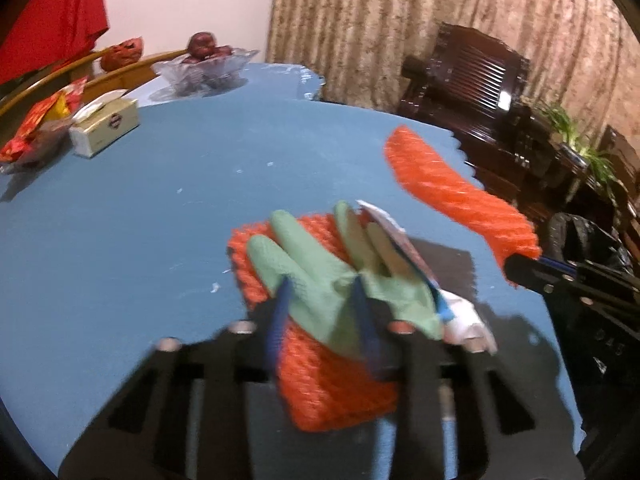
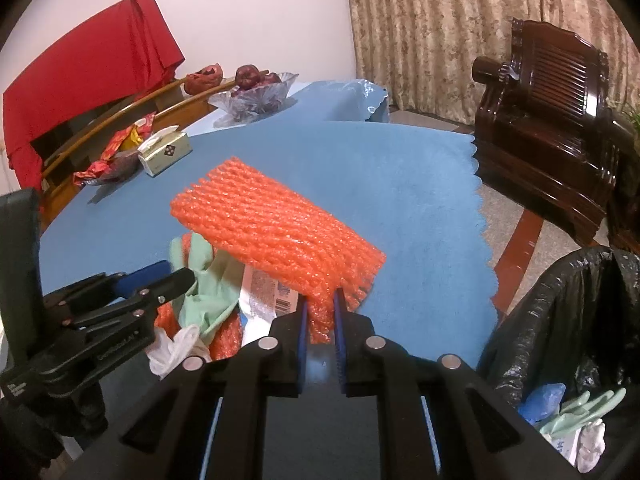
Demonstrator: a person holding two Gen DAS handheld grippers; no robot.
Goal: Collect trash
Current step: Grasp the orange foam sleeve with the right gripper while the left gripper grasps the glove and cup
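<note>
My left view is smearing with blur, so I'm struggling to read the wrapper (image 1: 394, 240) tucked behind the green glove (image 1: 320, 276). My left gripper (image 1: 322, 320) is clamping that glove at its cuff, over an orange foam net (image 1: 336, 384) lying on the table. My right gripper (image 2: 320, 316) is pinching a second orange net (image 2: 272, 224) by one end, lifting it clear of the blue tablecloth (image 2: 400, 200). A white crumpled scrap (image 2: 172, 350) is lying just beside the glove. The black bin bag (image 2: 568, 320) is standing at the near right, off the table's scalloped edge, partly cut off by the frame. Far left, a tissue box (image 2: 166, 154) and a glass fruit bowl (image 2: 256, 96) are sitting well apart from the pile.
</note>
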